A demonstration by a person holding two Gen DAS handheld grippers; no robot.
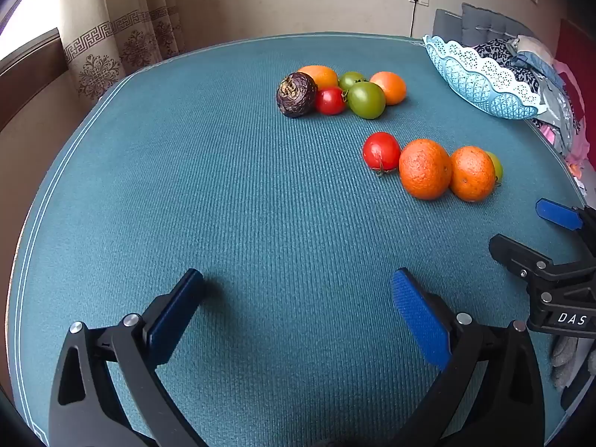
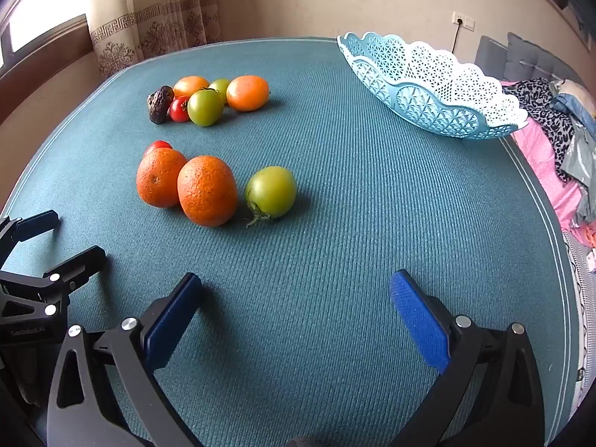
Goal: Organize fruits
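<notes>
Left tongs: the left gripper stood with its jaws spread wide, nothing between them, tilted down over bare mat.
Right tongs: the right gripper was likewise fully spread and held nothing; it sat just beside the left one, each showing at the edge of the other's view.
Table: a round table covered with a teal ribbed mat.
Near fruit: a red tomato, two oranges touching side by side, and a green tomato just beside the second orange, its stem toward the camera.
Far fruit: a tight cluster of a dark wrinkled fruit, a small red tomato, two green tomatoes and two oranges, well apart from both grippers.
Basket: a pale blue lacy plastic basket sat at the table's far right edge; what its inside held could not be told.
Surroundings: patterned curtains by a window; a pile of clothes lay beyond the basket.
</notes>
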